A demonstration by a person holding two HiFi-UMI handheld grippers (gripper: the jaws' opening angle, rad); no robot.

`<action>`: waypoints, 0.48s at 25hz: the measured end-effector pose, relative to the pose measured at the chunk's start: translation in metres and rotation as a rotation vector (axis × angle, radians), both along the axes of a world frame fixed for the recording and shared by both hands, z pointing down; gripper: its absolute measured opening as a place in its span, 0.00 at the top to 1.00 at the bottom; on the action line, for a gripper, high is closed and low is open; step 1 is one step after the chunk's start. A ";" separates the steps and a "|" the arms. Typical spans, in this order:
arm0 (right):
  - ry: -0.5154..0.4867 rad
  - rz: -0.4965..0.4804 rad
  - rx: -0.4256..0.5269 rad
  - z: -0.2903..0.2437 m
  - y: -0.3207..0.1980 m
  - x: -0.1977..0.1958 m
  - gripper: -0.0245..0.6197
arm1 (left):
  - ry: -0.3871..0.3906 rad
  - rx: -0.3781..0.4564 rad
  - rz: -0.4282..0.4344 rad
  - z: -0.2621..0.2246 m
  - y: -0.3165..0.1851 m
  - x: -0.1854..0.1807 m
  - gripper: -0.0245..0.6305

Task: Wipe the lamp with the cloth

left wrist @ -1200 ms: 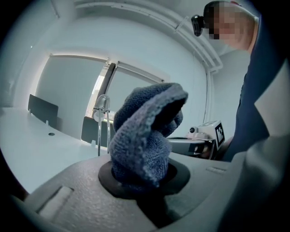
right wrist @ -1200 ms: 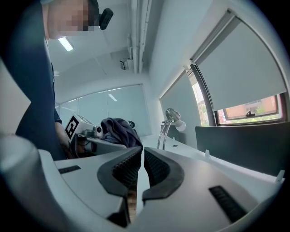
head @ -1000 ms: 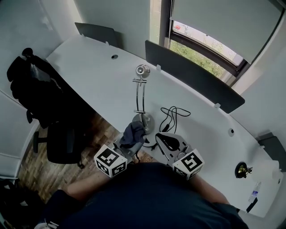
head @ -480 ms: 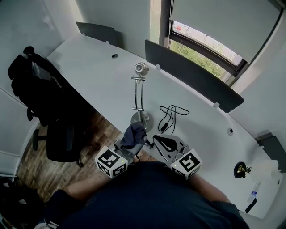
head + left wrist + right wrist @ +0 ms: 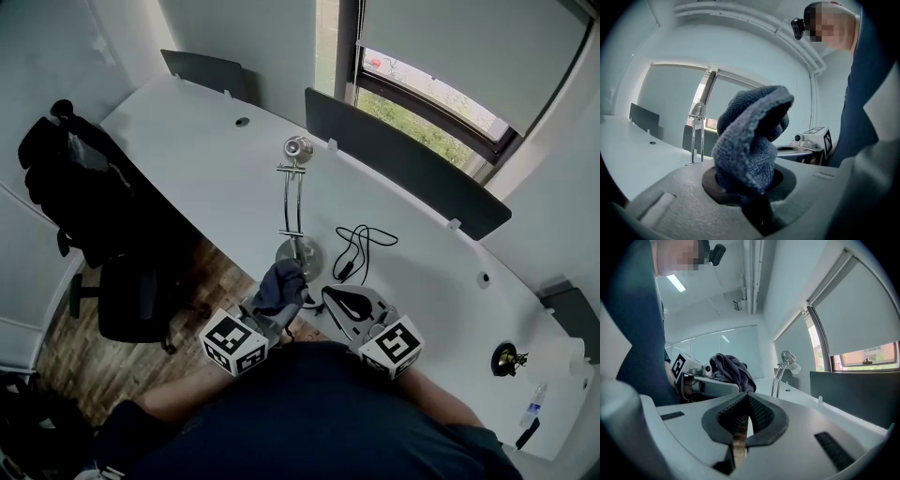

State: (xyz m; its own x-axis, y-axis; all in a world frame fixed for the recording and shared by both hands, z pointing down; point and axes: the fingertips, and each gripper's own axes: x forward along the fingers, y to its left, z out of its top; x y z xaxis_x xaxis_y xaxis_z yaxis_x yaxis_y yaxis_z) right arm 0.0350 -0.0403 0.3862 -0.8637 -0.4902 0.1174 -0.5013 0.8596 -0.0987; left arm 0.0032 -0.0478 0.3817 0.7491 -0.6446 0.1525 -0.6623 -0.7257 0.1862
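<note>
We see a nubbly, matt woven cloth (image 5: 750, 140), a polished, shiny metal lamp (image 5: 300, 253) on a smooth white desk (image 5: 206, 169), and beside the desk a wood-grained floor (image 5: 220, 281).

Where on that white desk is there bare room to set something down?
Widest bare stretch: left of the lamp, toward the grommet hole. Another: between the black cable and the brass object. Crowded: around the lamp's base, cable and cloth.

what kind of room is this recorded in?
Most likely an office: a long white desk with dark divider screens along its far edge, a black office chair beside it, and a chrome desk lamp on top.
</note>
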 end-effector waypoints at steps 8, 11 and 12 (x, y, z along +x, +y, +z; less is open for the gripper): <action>0.008 -0.011 0.001 -0.001 0.000 -0.002 0.95 | -0.008 0.007 0.011 -0.002 0.001 0.002 0.86; 0.012 -0.011 -0.001 -0.001 -0.001 -0.002 0.95 | -0.006 0.005 0.010 -0.003 0.000 0.001 0.86; 0.013 -0.011 0.000 -0.001 -0.001 -0.002 0.95 | -0.005 0.004 0.010 -0.003 0.000 0.000 0.86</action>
